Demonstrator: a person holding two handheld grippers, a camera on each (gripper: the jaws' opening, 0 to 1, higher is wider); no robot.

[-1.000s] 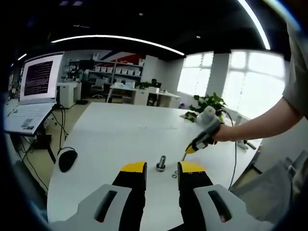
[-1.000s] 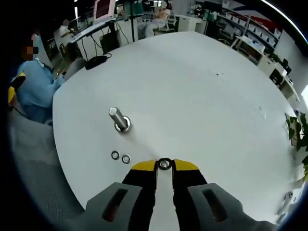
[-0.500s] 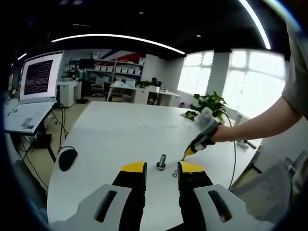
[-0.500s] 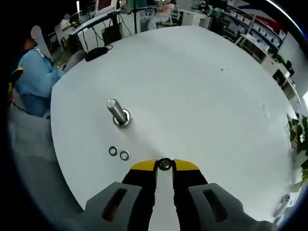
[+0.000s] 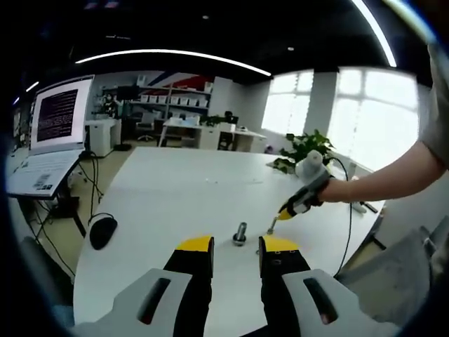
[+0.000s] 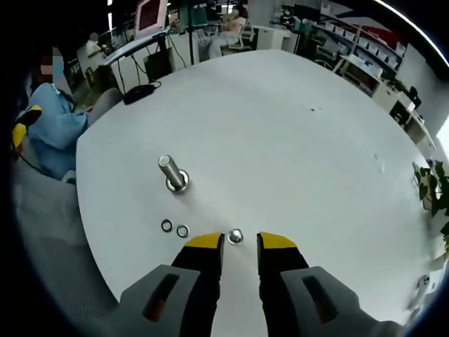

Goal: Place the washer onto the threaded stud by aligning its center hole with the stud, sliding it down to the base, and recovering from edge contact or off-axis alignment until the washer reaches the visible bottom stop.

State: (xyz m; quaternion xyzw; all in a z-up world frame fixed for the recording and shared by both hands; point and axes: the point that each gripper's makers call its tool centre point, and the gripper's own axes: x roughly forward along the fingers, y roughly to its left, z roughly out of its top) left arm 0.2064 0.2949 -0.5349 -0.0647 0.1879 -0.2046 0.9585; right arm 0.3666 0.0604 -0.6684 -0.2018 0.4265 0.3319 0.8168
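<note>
The threaded stud (image 6: 172, 175) stands upright on its round base on the white table (image 6: 295, 126), up and to the left of my right gripper (image 6: 240, 243). That gripper is open, and a small steel washer (image 6: 235, 236) sits between its yellow tips, touching neither. Two more washers (image 6: 175, 228) lie side by side to the left. In the left gripper view the stud (image 5: 240, 233) stands just beyond my open, empty left gripper (image 5: 236, 246). The right gripper (image 5: 275, 221) comes in from the right, held by a hand, its tip low beside the stud.
A laptop (image 5: 52, 133) and a black mouse (image 5: 102, 232) sit at the table's left side. A potted plant (image 5: 302, 151) stands at the far right. A person in blue (image 6: 49, 130) sits by the table edge. Desks and shelves stand behind.
My right gripper's jaws have parted and no longer clamp the washer, which now sits loose between the tips. The left gripper stays open, and its view has shifted slightly.
</note>
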